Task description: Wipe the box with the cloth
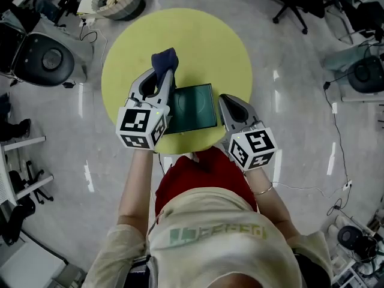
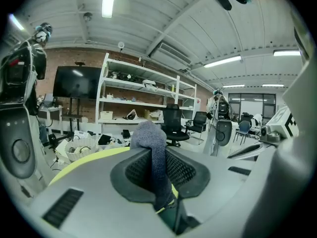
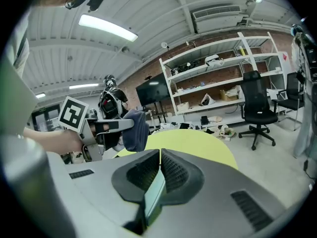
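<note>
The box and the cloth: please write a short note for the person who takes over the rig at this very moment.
The green box lies flat on the yellow round table, near the person's side.
The left gripper is shut on the dark blue cloth, by the box's far left corner; contact with the box cannot be told.
The right gripper is shut on the box's right edge.
Done: cloth in grip, box held. Whether any wiping has happened does not show.
Left: bring the cloth onto the box's top and wipe across it while the right gripper holds.
</note>
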### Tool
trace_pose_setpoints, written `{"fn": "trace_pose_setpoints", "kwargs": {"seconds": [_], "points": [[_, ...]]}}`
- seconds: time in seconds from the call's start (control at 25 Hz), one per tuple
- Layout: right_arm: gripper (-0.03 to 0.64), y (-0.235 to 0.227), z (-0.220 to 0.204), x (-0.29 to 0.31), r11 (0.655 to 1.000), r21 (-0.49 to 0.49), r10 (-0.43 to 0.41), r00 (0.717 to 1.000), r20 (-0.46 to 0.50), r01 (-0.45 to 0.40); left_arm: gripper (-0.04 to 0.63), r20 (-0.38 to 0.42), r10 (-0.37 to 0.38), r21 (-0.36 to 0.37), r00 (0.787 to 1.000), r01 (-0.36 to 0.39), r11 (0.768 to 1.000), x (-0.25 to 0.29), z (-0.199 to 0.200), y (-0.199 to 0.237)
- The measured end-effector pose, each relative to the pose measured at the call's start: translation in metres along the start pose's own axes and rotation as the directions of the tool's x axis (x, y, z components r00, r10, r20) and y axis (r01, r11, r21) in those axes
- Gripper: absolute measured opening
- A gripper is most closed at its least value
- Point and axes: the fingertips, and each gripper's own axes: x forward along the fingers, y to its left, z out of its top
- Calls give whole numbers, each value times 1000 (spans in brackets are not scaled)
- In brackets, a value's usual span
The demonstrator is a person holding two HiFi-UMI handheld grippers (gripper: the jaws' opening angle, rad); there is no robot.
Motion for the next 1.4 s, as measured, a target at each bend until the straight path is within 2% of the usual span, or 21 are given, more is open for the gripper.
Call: {"fn": "trace_pose_setpoints", "kwargs": {"seconds": [0.24,0.48,0.64,0.76,0.96,1.16,1.4], "points": [[38,-26,-3,14,999,38,-21,999,-31,22,61,-74,-70,45,995,73,996,61,-13,-13],[38,-47,-15,15,996,70,-43,998,-51,46,61,-146,-157,106,977,173,979,100,-35,-51],[38,-54,-19,9,995,82,-52,997,-63,57,61,-195,-207,156,959,238,959,110,-46,-78],[38,-56,-25,9,995,85,-51,996,-73,58,61,-243,-247,200,938,298,933,114,-59,-94],[38,-49,-30,12,996,79,-32,996,-89,39,61,-322,-298,203,899,373,905,106,-82,-107],[38,-28,-36,19,998,63,-3,995,-97,9,61,-349,-306,192,886,387,902,84,-94,-96],[38,-1,-39,23,999,41,35,994,-107,-30,61,-362,-255,196,897,341,920,57,-102,-71]]}}
